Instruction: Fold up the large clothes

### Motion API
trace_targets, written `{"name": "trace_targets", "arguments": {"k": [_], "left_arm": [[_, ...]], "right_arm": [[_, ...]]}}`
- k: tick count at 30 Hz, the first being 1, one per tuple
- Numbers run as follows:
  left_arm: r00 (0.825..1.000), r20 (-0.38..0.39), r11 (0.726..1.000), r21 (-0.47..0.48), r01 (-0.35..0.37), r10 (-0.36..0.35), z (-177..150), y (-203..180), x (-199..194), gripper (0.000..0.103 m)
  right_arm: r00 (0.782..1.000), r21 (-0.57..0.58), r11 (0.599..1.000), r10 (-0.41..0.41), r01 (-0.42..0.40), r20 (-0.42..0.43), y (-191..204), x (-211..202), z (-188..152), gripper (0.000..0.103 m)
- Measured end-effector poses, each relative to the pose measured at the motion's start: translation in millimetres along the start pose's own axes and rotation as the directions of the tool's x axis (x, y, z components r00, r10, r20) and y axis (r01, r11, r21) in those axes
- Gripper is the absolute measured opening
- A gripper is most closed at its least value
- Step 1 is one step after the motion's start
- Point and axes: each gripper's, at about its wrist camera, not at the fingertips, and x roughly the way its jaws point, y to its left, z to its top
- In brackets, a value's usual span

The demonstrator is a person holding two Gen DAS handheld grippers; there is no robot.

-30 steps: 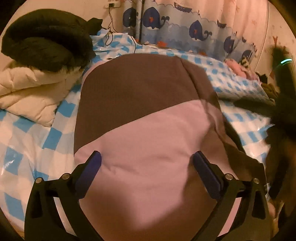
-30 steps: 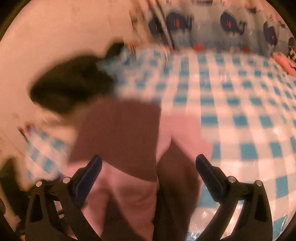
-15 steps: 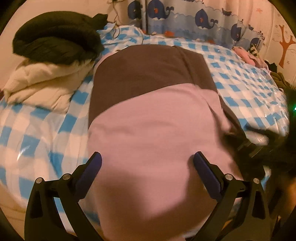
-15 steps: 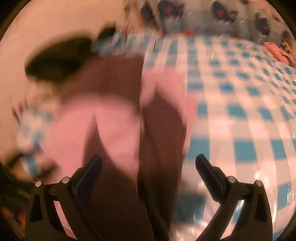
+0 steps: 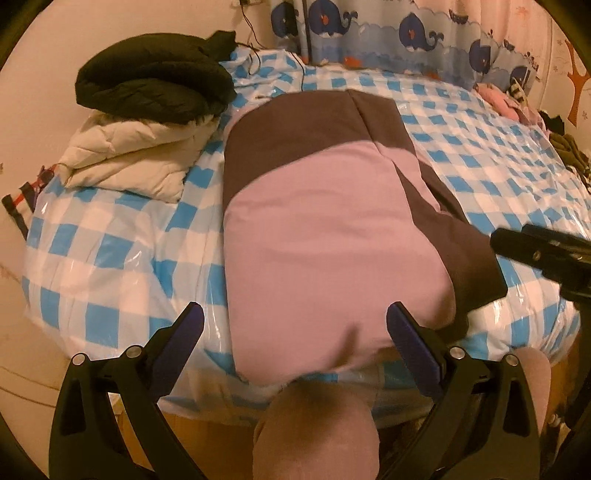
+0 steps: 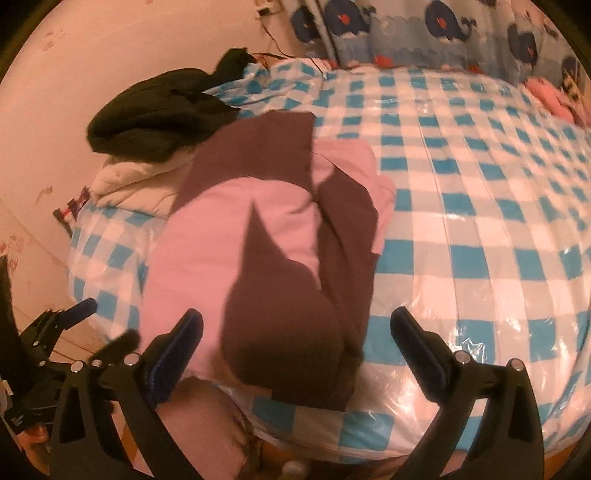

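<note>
at the far left of the bed (image 5: 110, 236), which wears a blue and white checked cover under clear plastic, a black jacket (image 5: 151, 83) lies on top of a cream padded jacket (image 5: 136, 158), both against the wall. just to their right lies the pink and brown garment (image 5: 325, 236), spread flat along the bed from far to near, its brown part at the far end and its pink part reaching the near edge, where it hangs slightly over. a brown sleeve (image 5: 469, 251) runs along its right side and ends close to the near edge. in the right wrist view the same garment (image 6: 236, 236) shows a brown flap folded over the pink at the near end.

the left claw (image 5: 295, 332) hovers over the near pink hem, fingers spread wide, gripping nothing. a knee in pinkish trousers (image 5: 317, 432) shows below it. the right claw (image 6: 295, 336) is also spread wide and empty, above the near brown end of the garment; in the left wrist view it (image 5: 543, 254) enters from the right edge beside the sleeve.

further right the bed is bare checks, with a whale-print curtain (image 5: 406, 33) along the far side and a small pile of pink clothes (image 5: 498, 99) at the far right corner.
</note>
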Motion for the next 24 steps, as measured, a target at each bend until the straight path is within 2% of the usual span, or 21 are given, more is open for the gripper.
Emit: {"name": "trace_targets", "arguments": {"k": [2,3,5,6,12,24], "left_arm": [[1.000,-0.005,1.000,0.026,0.001,-0.001,0.2,-2.0,-3.4,0.095],[1.000,-0.005,0.999,0.033,-0.002,0.003,1.3,-2.9,-4.6,0.095],[1.000,-0.001,0.999,0.033,-0.011,0.011,2.7,-2.1,-5.9,0.095],[1.000,-0.001,0.999,0.029,-0.015,0.015,3.5,-0.8,-7.2,0.095],[1.000,-0.016,1.000,0.012,-0.011,0.012,7.7,4.9,-7.2,0.095],[1.000,-0.030,1.000,-0.004,0.005,-0.005,11.1,12.6,-0.9,0.095]], "right_arm": [[0.999,0.005,1.000,0.006,-0.005,-0.049,6.3,2.5,5.6,0.097],[0.992,0.017,1.000,0.021,-0.019,-0.126,7.8,10.4,9.3,0.097],[0.994,0.015,1.000,0.012,-0.010,-0.111,13.5,8.0,9.0,0.097],[0.995,-0.004,1.000,-0.024,0.024,-0.099,17.2,7.3,8.5,0.097],[0.989,-0.079,0.993,-0.096,0.087,-0.115,33.6,12.9,1.5,0.097],[0.989,-0.080,0.994,-0.087,0.078,-0.120,42.9,12.6,4.1,0.097]]}}
